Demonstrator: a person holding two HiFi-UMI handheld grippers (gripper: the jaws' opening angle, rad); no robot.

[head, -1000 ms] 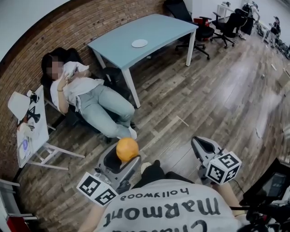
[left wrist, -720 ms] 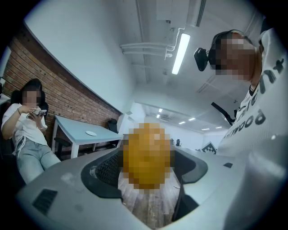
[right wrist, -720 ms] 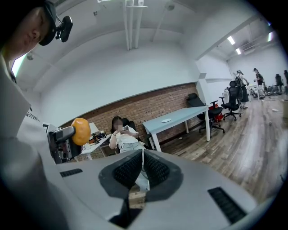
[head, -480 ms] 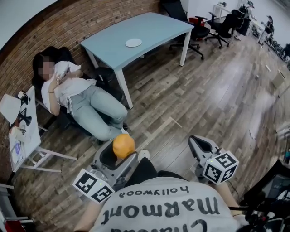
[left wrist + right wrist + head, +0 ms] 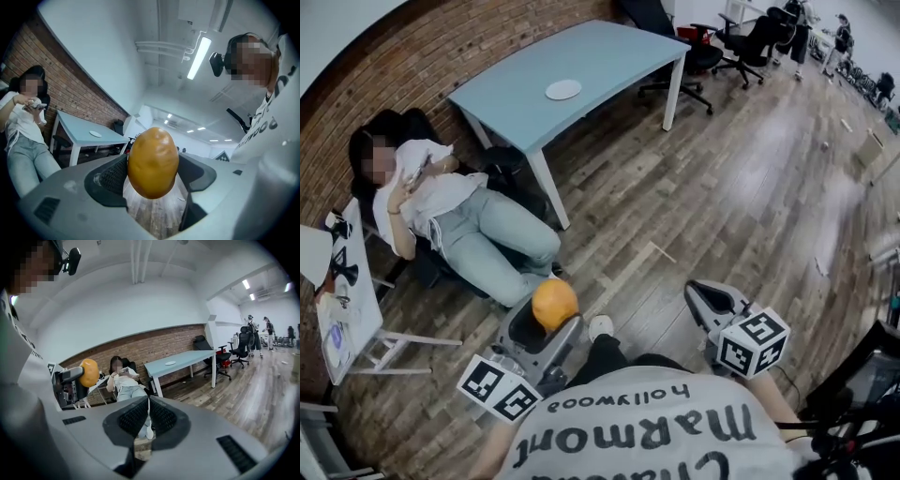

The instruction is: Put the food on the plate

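An orange-brown potato (image 5: 554, 304) is held off the floor in my left gripper (image 5: 542, 323), low in the head view; the jaws are shut on it. The left gripper view shows the potato (image 5: 153, 163) upright between the two pads. My right gripper (image 5: 712, 302) hangs to the right at about the same height, shut with nothing in it (image 5: 148, 419). A small white plate (image 5: 563, 90) lies on the light-blue table (image 5: 600, 56) at the far side of the room. From the right gripper view the potato (image 5: 88, 372) shows at left and the plate (image 5: 170, 363) is tiny on the table.
A person (image 5: 455, 220) reclines in a chair by the brick wall, legs stretched toward me, between me and the table's left end. A white folding easel (image 5: 347, 300) stands at left. Black office chairs (image 5: 750, 42) stand beyond the table. Wooden floor (image 5: 741, 178) lies to the right.
The view has shifted: the table, plate and seated person have slid left and up in the head view. Both grippers keep their hold and place before me.
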